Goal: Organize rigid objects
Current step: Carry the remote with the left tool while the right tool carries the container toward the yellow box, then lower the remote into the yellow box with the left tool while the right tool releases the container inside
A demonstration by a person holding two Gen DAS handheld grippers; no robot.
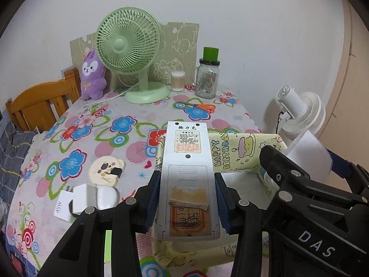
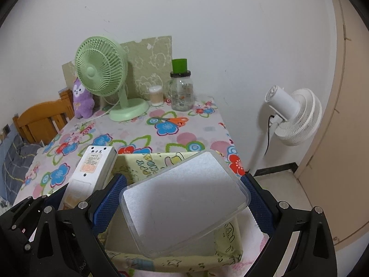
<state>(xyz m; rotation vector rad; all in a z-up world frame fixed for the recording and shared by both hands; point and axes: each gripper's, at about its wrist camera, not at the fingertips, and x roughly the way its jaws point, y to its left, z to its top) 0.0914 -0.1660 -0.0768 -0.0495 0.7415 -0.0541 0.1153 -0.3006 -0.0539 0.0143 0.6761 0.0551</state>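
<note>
- Left gripper (image 1: 187, 204) is clamped on a grey remote (image 1: 188, 177), back side up, pads on both long edges; the remote hangs over the yellow fabric box (image 1: 233, 152) at the table's near edge.
- Right gripper (image 2: 180, 204) holds a clear plastic lid (image 2: 184, 200) tilted over the same box; its pads look to be against the lid's edges.
- Box interior is mostly hidden, so what it already holds cannot be told.
- Both items are still in the air, nothing set down yet.
- Probably left to sort: white charger (image 1: 80, 196), round bear-shaped item (image 1: 107, 169), orange scissors (image 1: 203, 106) on the floral tablecloth (image 1: 76, 143).
- Green fan (image 1: 129, 46), glass jar (image 1: 206, 78) and purple plush (image 1: 92, 76) stand at the back.
</note>
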